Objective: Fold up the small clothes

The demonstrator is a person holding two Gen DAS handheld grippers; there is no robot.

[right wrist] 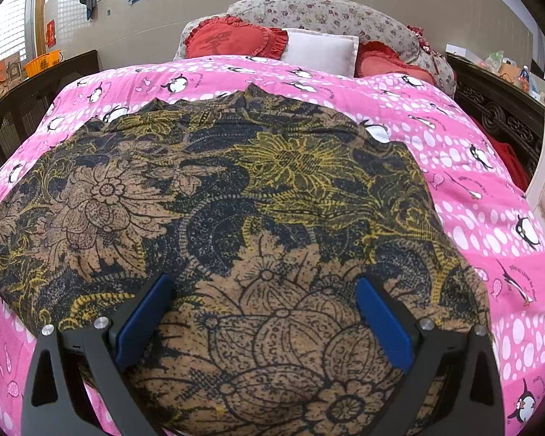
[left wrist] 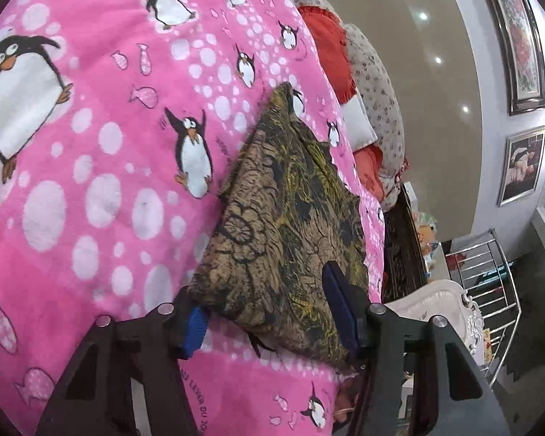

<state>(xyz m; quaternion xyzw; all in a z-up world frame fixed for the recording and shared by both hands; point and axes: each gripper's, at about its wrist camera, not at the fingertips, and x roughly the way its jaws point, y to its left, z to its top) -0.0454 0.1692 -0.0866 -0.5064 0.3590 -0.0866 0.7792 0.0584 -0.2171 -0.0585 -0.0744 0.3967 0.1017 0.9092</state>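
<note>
A brown, black and yellow floral garment (right wrist: pixel 236 196) lies spread flat on the pink penguin blanket (right wrist: pixel 465 167). My right gripper (right wrist: pixel 265 309) is open just above the garment's near edge, its blue pads (right wrist: pixel 145 319) wide apart over the cloth. In the left wrist view the same garment (left wrist: pixel 290 225) lies on the blanket (left wrist: pixel 91 145). My left gripper (left wrist: pixel 269 309) is open at the garment's near corner, with one blue pad (left wrist: pixel 194 330) beside the edge and the other over the cloth. Neither holds anything.
Red heart cushions (right wrist: pixel 232 41), a white pillow (right wrist: pixel 323 49) and a floral headboard cushion (right wrist: pixel 330 14) sit at the bed's head. Dark wooden furniture (right wrist: pixel 497 109) flanks the bed. A metal rack (left wrist: pixel 490 272) and a white ornate chair (left wrist: pixel 439 301) stand beside it.
</note>
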